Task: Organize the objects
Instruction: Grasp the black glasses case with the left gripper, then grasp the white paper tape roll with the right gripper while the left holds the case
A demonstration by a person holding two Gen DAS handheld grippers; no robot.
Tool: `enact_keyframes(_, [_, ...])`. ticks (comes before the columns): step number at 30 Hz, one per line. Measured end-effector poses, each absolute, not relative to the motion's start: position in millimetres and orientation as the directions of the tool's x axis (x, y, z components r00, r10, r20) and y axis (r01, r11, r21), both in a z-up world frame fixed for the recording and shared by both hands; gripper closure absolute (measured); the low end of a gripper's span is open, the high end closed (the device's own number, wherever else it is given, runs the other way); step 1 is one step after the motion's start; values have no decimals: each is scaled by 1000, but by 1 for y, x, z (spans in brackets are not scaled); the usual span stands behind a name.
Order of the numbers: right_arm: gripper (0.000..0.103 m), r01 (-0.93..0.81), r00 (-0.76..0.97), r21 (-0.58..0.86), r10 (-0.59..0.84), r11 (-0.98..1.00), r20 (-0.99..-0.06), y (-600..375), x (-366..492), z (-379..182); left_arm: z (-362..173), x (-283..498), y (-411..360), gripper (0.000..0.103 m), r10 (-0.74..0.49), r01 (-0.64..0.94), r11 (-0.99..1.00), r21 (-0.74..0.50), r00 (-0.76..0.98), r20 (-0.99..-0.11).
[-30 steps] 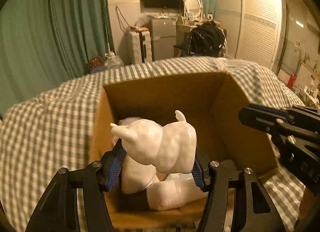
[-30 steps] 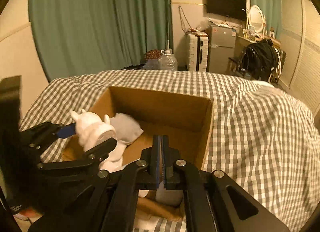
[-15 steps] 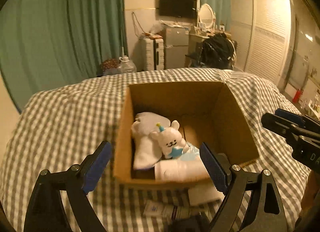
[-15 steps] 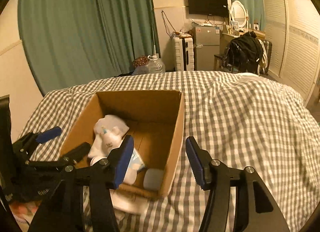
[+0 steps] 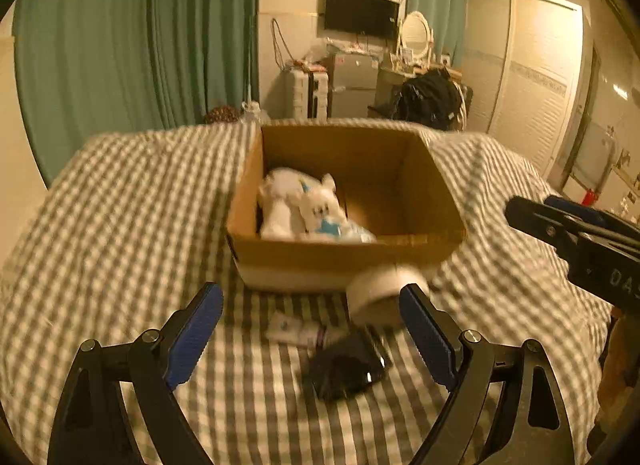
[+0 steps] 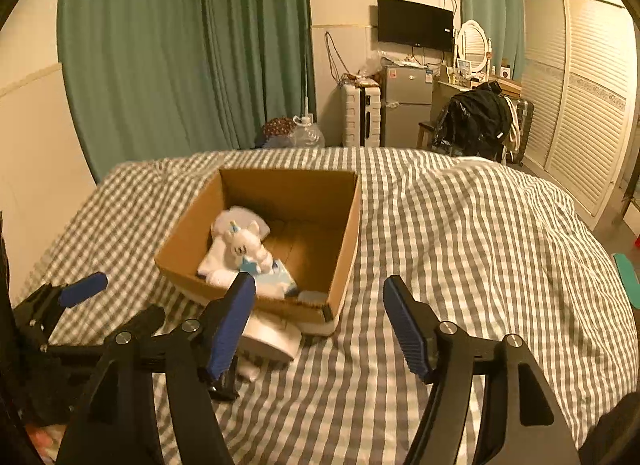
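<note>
An open cardboard box (image 5: 280, 255) (image 6: 348, 225) sits on the checked bedspread. Inside it lie a white plush toy (image 5: 320, 207) (image 6: 244, 243), a white cloth and a blue-white packet. In front of the box lie a white round jar (image 5: 376, 291) (image 6: 272, 339), a small white packet (image 5: 288, 327) and a black object (image 5: 348, 369). My left gripper (image 5: 310, 335) is open and empty, low over these items. My right gripper (image 6: 320, 323) is open and empty, near the box's front right corner.
The grey-white checked bedspread (image 6: 460, 245) covers the whole bed. Green curtains (image 6: 180, 45), a small fridge (image 6: 406, 105), a chair with a black bag (image 6: 476, 121) and louvred wardrobe doors (image 6: 580, 105) stand beyond the bed.
My left gripper let the white plush go into the box, opened and drew back toward me. My right gripper opened from shut and pulled back too.
</note>
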State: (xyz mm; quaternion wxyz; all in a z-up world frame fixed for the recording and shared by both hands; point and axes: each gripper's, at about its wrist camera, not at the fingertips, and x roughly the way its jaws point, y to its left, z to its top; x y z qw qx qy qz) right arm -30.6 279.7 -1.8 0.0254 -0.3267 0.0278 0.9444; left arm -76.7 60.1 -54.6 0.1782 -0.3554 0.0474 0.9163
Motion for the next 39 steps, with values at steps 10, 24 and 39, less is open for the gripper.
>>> enact_keyframes(10, [36,-96,-677,56,24,-994,-736,277,-48,-82,-116,-69,78,11,340,-430,-898,-91,-550,-763])
enact_keyframes(24, [37,-129,-667,79,27,-989,-744,283,-46,-88,-157,-92,96,26,325,-417,-901,-119,-465,-823])
enact_keyframes(39, [23,-74,-672,114,-35,-991,-740,274,-46,-89,-106,-85,41,31,189,-284,-959,-7,-620,-761])
